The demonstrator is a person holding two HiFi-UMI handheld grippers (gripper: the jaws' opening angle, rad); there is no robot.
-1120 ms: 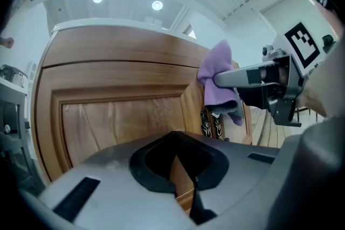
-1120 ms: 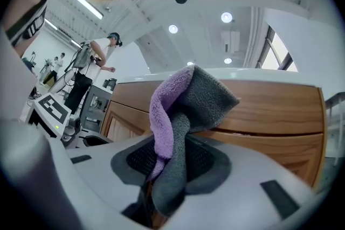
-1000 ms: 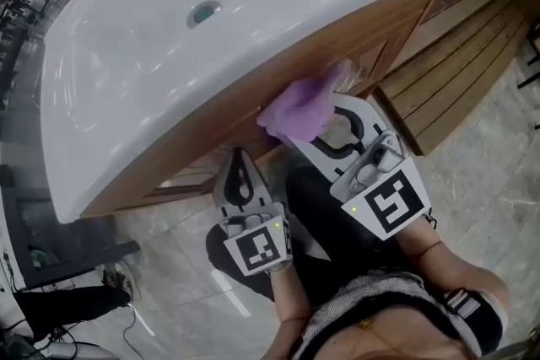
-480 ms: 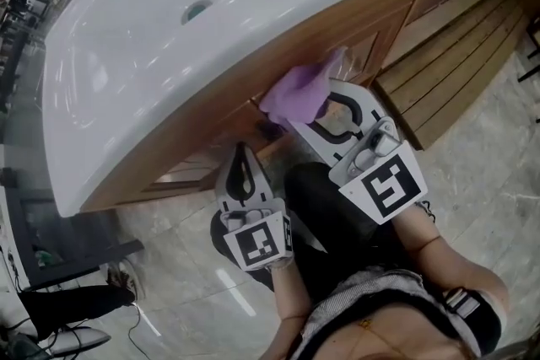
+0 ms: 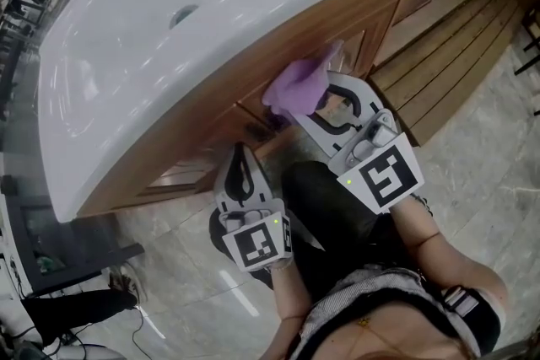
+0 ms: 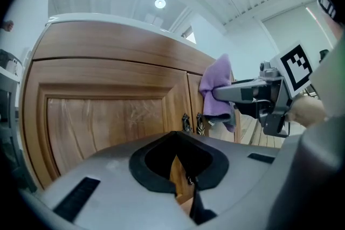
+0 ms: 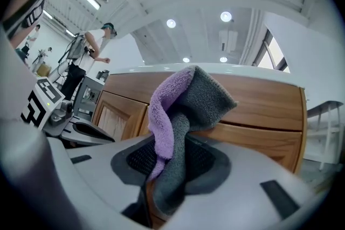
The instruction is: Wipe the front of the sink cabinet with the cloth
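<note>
The white sink tops a wooden cabinet whose front faces me. A purple and grey cloth is pressed against the cabinet front near where the two doors meet. My right gripper is shut on the cloth, which bunches up out of its jaws against the wood. My left gripper hangs lower left, shut with nothing in it, a short way off the left door. From the left gripper view the cloth and the right gripper show at right.
Two small dark door handles sit at the door seam below the cloth. A slatted wooden platform lies to the right of the cabinet. Marble floor runs beneath, with dark equipment at lower left. My dark-trousered legs are below the grippers.
The right gripper has slid the cloth a little up and right along the cabinet front. The left gripper has stayed about where it was.
</note>
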